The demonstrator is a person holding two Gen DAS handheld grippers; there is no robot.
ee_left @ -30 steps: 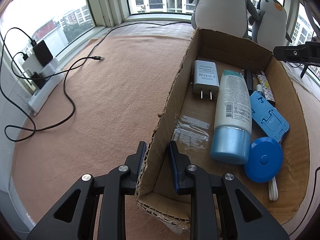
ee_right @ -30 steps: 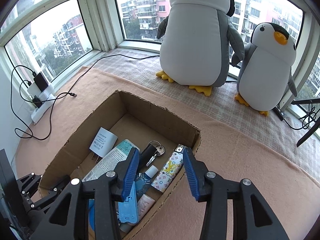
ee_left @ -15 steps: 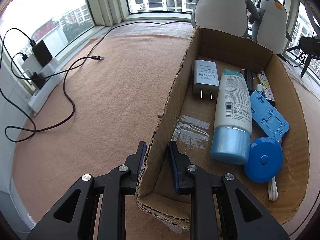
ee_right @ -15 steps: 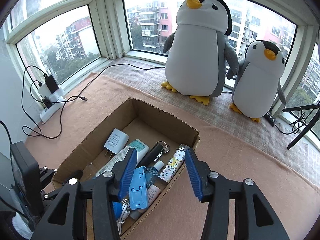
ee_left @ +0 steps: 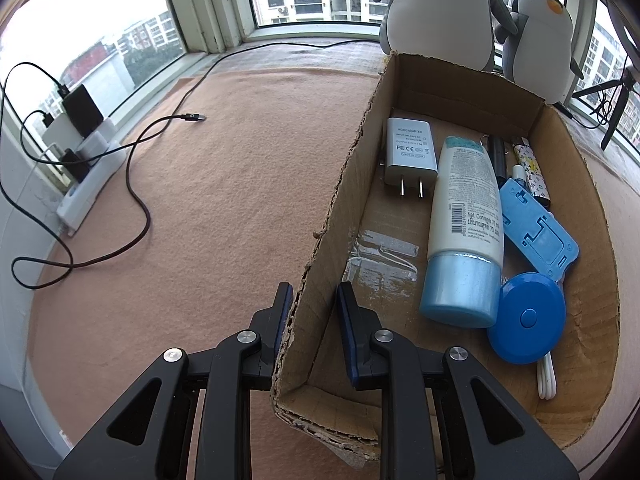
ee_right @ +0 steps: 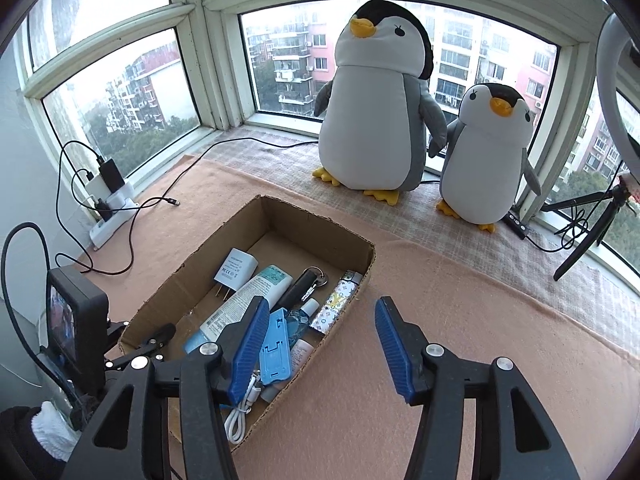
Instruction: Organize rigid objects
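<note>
Left gripper has its jaws pinching the near-left wall of the cardboard box; right gripper hangs above, jaws spread wide.

Two plush penguins by the window; black cable on carpet

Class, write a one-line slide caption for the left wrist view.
Left gripper straddles the cardboard box wall beside the lotion tube.
</note>
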